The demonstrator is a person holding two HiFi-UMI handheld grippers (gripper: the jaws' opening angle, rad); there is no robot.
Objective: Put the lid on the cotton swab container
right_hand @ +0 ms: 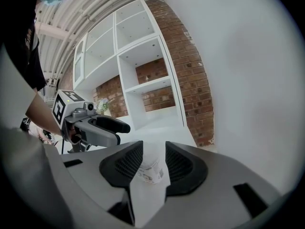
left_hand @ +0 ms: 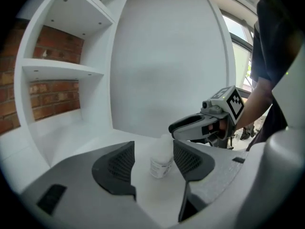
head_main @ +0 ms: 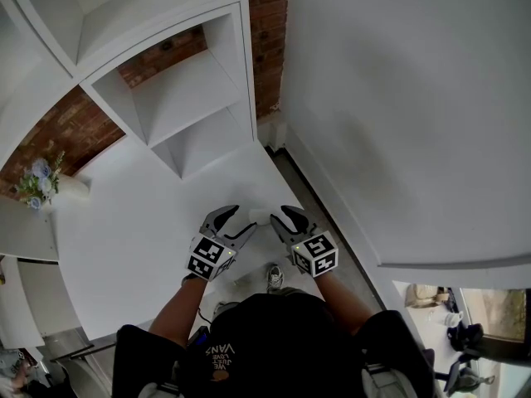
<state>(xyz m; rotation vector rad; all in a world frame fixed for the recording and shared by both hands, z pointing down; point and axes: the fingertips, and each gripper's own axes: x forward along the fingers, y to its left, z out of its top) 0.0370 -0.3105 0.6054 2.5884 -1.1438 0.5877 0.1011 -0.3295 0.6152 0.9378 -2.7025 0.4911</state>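
The cotton swab container (head_main: 260,215) is a small white translucent tub with a printed label, standing on the white table (head_main: 124,239). My right gripper (head_main: 280,222) is shut on the container (right_hand: 151,170), with a pad against each side. A pale cap (left_hand: 164,142) appears to sit on top of the tub (left_hand: 161,165); I cannot tell whether it is seated. My left gripper (head_main: 238,225) is open just left of the tub. Its jaws stand apart, with the tub a little ahead of the pads and untouched. The left gripper (right_hand: 93,125) and right gripper (left_hand: 205,124) face each other.
A white shelf unit (head_main: 178,98) against a brick wall (head_main: 66,127) stands at the far side of the table. A vase of flowers (head_main: 37,181) sits far left. A tall white panel (head_main: 398,98) borders the table on the right.
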